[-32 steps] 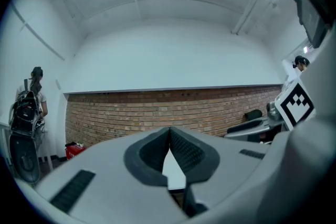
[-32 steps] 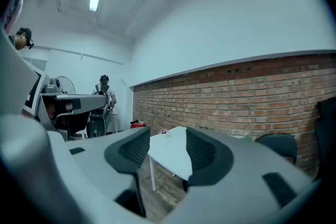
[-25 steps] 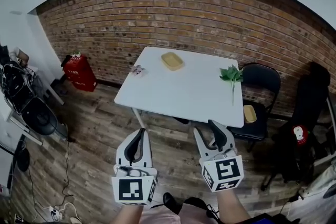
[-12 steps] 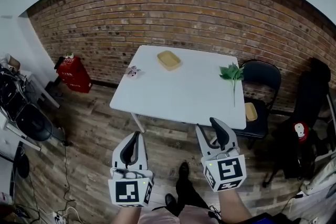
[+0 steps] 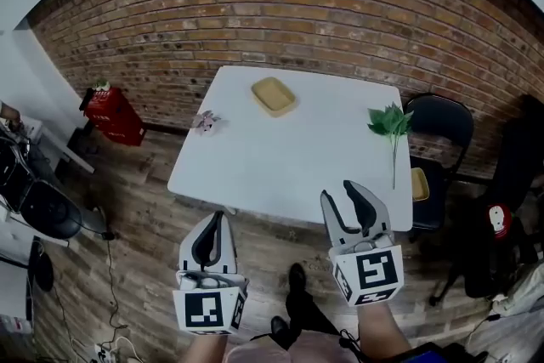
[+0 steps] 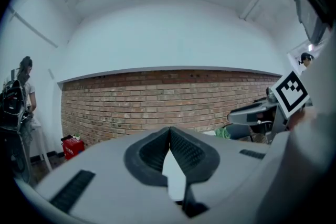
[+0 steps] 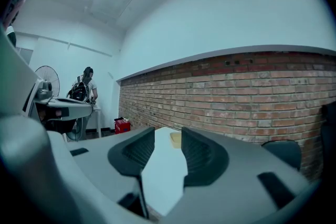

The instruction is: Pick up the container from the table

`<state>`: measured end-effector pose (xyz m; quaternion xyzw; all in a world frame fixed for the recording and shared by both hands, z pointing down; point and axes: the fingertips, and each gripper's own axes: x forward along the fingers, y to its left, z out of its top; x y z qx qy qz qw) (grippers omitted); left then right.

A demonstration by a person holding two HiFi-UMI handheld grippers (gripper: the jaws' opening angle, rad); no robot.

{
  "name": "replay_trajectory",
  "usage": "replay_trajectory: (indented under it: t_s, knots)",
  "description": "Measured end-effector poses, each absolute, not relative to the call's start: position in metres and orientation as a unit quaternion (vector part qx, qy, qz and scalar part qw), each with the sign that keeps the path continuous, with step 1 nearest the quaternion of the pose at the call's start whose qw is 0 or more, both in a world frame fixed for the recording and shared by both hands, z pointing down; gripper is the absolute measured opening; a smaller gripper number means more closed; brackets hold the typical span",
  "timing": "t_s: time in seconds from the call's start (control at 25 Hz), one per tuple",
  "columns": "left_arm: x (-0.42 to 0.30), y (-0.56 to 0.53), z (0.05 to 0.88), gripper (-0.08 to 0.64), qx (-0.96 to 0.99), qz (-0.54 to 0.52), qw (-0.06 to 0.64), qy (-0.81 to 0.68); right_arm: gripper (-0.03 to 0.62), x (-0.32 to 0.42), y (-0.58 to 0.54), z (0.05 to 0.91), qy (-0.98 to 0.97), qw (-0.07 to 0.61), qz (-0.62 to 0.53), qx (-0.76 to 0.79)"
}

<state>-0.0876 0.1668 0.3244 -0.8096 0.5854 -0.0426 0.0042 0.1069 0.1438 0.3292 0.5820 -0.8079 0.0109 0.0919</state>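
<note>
Right tool [image 5: 348, 196] spread, empty, jaws just been narrowing; left tool [image 5: 218, 218] pressed together; tan container [image 5: 273, 95] well apart on bench [image 5: 280, 166]

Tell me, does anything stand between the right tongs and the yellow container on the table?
Nothing visible does: only bare table lies between the right tongs and the container. The tongs, empty, have just been closing slightly.

Shallow tan rectangular container [image 5: 274, 95], upright and empty, near the white table's [image 5: 280, 166] far edge
</note>
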Motion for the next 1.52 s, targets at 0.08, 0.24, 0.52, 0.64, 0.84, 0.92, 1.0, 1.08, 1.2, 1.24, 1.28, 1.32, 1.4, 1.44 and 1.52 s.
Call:
replay_trajectory:
  t_s: [0.08, 0.24, 0.52, 0.64, 0.84, 0.92, 1.0, 1.08, 1.2, 1.24, 1.28, 1.32, 1.4, 1.44, 1.52]
  knots:
    - [-0.086, 0.143, 0.327, 0.009, -0.806, -0.048, 0.001, 0.59, 0.16, 0.112, 0.117, 0.329, -0.809, 0.093, 0.012, 0.58]
    - [-0.084, 0.099, 0.324, 0.009, -0.797, -0.054, 0.003, 0.601, 0.147, 0.121, 0.066, 0.325, -0.812, 0.093, 0.013, 0.576]
    - [-0.076, 0.04, 0.305, 0.01, -0.782, -0.049, 0.024, 0.62, 0.132, 0.136, -0.005, 0.312, -0.819, 0.085, 0.005, 0.567]
    - [-0.074, 0.023, 0.294, 0.009, -0.776, -0.042, 0.034, 0.628, 0.129, 0.139, -0.029, 0.304, -0.823, 0.083, -0.002, 0.562]
    - [-0.08, 0.001, 0.281, 0.009, -0.765, -0.03, 0.045, 0.642, 0.126, 0.135, -0.064, 0.285, -0.83, 0.08, -0.022, 0.552]
    - [-0.084, -0.006, 0.278, 0.009, -0.761, -0.026, 0.046, 0.647, 0.126, 0.131, -0.076, 0.279, -0.832, 0.079, -0.031, 0.549]
    - [-0.089, -0.014, 0.279, 0.009, -0.758, -0.023, 0.046, 0.651, 0.126, 0.128, -0.088, 0.275, -0.833, 0.08, -0.036, 0.546]
    - [-0.094, -0.022, 0.281, 0.009, -0.755, -0.023, 0.044, 0.654, 0.126, 0.124, -0.099, 0.276, -0.834, 0.083, -0.039, 0.545]
    - [-0.104, -0.035, 0.29, 0.009, -0.754, -0.026, 0.035, 0.655, 0.124, 0.118, -0.114, 0.278, -0.834, 0.089, -0.041, 0.543]
    - [-0.107, -0.041, 0.294, 0.009, -0.754, -0.027, 0.031, 0.655, 0.124, 0.117, -0.12, 0.279, -0.833, 0.091, -0.041, 0.544]
    - [-0.109, -0.047, 0.297, 0.01, -0.755, -0.028, 0.027, 0.654, 0.124, 0.115, -0.125, 0.28, -0.833, 0.093, -0.041, 0.544]
    - [-0.111, -0.055, 0.3, 0.009, -0.757, -0.029, 0.023, 0.653, 0.124, 0.114, -0.131, 0.281, -0.832, 0.095, -0.042, 0.544]
    - [-0.113, -0.071, 0.305, 0.009, -0.761, -0.03, 0.018, 0.648, 0.124, 0.111, -0.145, 0.282, -0.831, 0.1, -0.042, 0.546]
    - [-0.115, -0.08, 0.306, 0.009, -0.764, -0.03, 0.016, 0.645, 0.124, 0.11, -0.153, 0.283, -0.83, 0.103, -0.042, 0.547]
    - [-0.119, -0.099, 0.309, 0.009, -0.768, -0.027, 0.011, 0.64, 0.125, 0.106, -0.171, 0.287, -0.827, 0.109, -0.041, 0.55]
